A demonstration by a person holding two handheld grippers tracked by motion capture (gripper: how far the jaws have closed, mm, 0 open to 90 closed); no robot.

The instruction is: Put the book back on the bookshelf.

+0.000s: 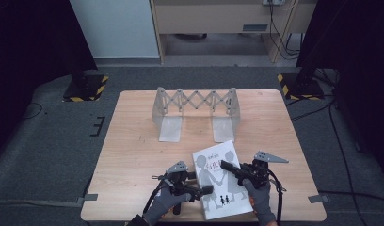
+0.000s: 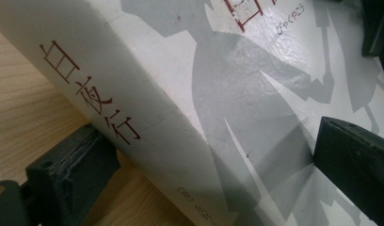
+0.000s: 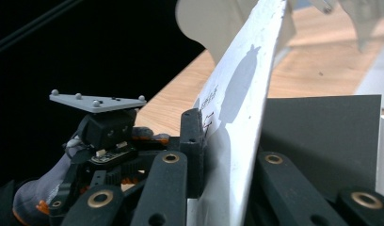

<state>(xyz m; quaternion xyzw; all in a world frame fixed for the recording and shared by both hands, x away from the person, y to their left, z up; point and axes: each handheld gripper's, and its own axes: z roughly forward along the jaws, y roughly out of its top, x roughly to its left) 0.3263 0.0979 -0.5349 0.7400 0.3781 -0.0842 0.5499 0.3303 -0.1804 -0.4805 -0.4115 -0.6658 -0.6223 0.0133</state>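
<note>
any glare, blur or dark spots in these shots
High view: even light, soft shadows under the metal rack, both top corners black. Left gripper view: soft sheen on the book, near jaw blurred. Right gripper view: left half black, the cover bright, far table washed out.

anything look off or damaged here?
Only the book: its front cover is pinched by the right tool and lifted off the pages. Cover surface looks slightly creased. Expanding bookend rack stands square.

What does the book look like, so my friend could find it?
Look at the wooden table, near edge, right of middle. The book lies in front of the grey folding rack. It is white, with grey figures holding hands and red writing.
</note>
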